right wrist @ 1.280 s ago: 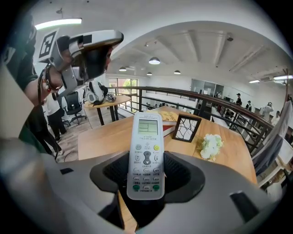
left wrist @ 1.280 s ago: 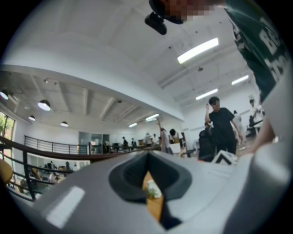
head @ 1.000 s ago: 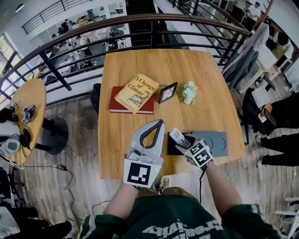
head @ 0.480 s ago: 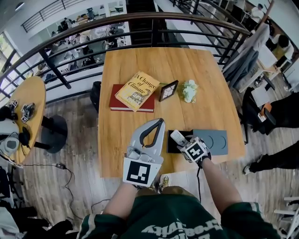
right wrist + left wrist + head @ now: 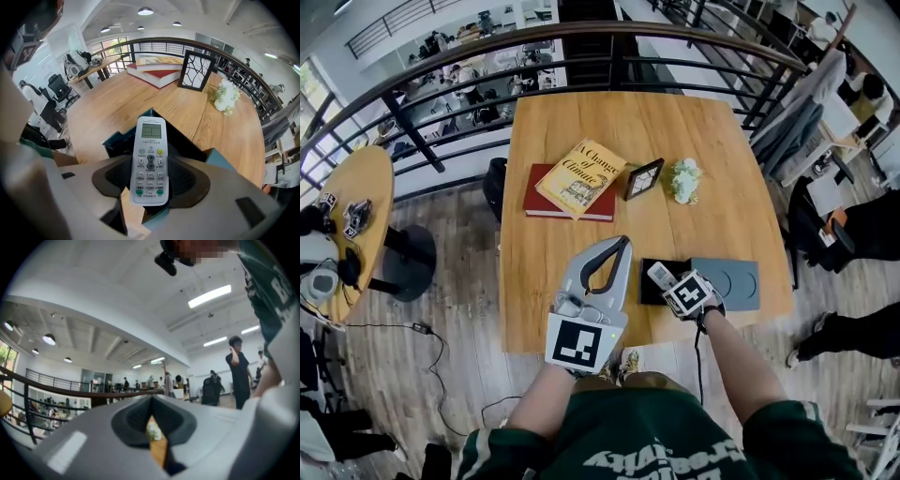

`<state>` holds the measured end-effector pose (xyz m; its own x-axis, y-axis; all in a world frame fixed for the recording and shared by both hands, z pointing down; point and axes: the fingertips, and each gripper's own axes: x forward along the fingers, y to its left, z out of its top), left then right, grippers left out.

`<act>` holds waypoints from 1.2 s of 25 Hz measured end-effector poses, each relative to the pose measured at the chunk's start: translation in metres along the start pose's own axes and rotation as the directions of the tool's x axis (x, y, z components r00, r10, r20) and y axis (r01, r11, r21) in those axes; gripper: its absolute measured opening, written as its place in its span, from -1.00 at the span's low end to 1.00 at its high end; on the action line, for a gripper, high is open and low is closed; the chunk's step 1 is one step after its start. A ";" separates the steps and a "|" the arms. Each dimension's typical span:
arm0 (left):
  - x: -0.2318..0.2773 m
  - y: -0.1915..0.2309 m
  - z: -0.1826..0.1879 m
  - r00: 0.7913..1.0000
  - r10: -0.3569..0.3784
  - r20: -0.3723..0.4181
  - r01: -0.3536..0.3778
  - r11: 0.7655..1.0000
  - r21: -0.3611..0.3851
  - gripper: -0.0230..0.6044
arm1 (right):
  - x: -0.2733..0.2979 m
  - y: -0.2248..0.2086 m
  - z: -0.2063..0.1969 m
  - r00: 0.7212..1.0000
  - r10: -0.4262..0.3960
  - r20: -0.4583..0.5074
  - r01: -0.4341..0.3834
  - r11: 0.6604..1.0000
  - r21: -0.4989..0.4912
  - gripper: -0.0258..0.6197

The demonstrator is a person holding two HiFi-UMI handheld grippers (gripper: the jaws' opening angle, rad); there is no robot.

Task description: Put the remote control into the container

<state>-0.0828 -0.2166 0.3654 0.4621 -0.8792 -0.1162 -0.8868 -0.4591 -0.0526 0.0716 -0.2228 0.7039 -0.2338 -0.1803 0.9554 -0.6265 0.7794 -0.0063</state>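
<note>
Right hand-held gripper (image 5: 673,287), lower centre-right of the head view: jaws stand wide and are clamped on the remote control (image 5: 660,275), one pad on each long side of its button end. In the right gripper view the remote control (image 5: 150,140) lies face up between the jaws of the right hand-held gripper (image 5: 151,177), with its screen end reaching out over the dark open inside of the container (image 5: 111,139). Whether the remote control touches the container cannot be told. The container (image 5: 648,294) sits near the table's lower edge in the head view, with a grey-blue panel (image 5: 727,283) just beside it on the right. Left hand-held gripper (image 5: 622,244), lower centre of the head view: jaw tips together, nothing held — it sits over the table (image 5: 581,122) to the left of the container. The left gripper view confirms this: the tips of the left hand-held gripper (image 5: 151,398) meet, and only a strip of table and some white flowers show through the gap behind them. Other items, upper half of the table and well apart from the container: a yellow book (image 5: 579,176) lying on a red book (image 5: 546,202), an upright picture frame (image 5: 643,178) and white flowers (image 5: 683,180) — the last two near each other.
</note>
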 end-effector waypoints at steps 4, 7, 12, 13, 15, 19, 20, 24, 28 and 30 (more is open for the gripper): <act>-0.003 0.004 -0.002 1.000 0.009 -0.006 -0.009 1.000 0.001 -0.93 | 0.011 -0.004 -0.005 0.998 -0.003 -0.055 0.001 1.000 -0.025 -0.15; -0.005 0.007 -0.003 1.000 0.018 -0.009 -0.018 1.000 0.002 -0.93 | 0.017 -0.007 -0.008 0.996 -0.012 -0.088 0.008 0.999 -0.043 -0.15; -0.009 0.015 -0.008 0.999 0.028 -0.018 -0.028 1.000 0.000 -0.93 | 0.020 -0.004 0.002 0.995 -0.015 -0.096 0.007 0.997 -0.082 -0.15; -0.008 0.015 -0.008 0.999 0.027 -0.020 -0.027 1.000 0.004 -0.93 | 0.021 -0.005 0.003 0.995 -0.014 -0.102 0.005 0.996 -0.086 -0.15; -0.007 0.013 -0.009 0.999 0.025 -0.022 -0.024 1.000 0.015 -0.93 | 0.024 -0.006 0.004 0.993 -0.022 -0.118 0.008 0.993 -0.114 -0.15; -0.005 0.012 -0.010 1.000 0.021 -0.022 -0.020 0.999 0.028 -0.93 | 0.028 -0.008 0.006 0.990 -0.040 -0.134 0.021 0.990 -0.142 -0.15; -0.006 0.012 -0.010 1.000 0.020 -0.024 -0.019 0.999 0.027 -0.93 | 0.029 -0.008 0.006 0.990 -0.041 -0.136 0.021 0.989 -0.144 -0.15; -0.004 0.012 -0.011 0.999 0.020 -0.027 -0.019 1.000 0.015 -0.93 | 0.027 -0.012 0.000 0.983 -0.056 -0.173 0.029 0.988 -0.152 -0.15; -0.004 0.011 -0.012 0.999 0.022 -0.029 -0.022 1.000 0.006 -0.93 | 0.026 -0.012 0.001 0.985 -0.049 -0.168 0.024 0.989 -0.148 -0.15; -0.004 0.012 -0.011 0.999 0.022 -0.028 -0.022 1.000 0.004 -0.93 | 0.026 -0.009 0.006 0.987 -0.043 -0.154 0.019 0.988 -0.154 -0.15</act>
<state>-0.0953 -0.2200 0.3762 0.4423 -0.8924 -0.0898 -0.8968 -0.4390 -0.0544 0.0665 -0.2386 0.7271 -0.0899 -0.1190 0.9888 -0.5088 0.8590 0.0571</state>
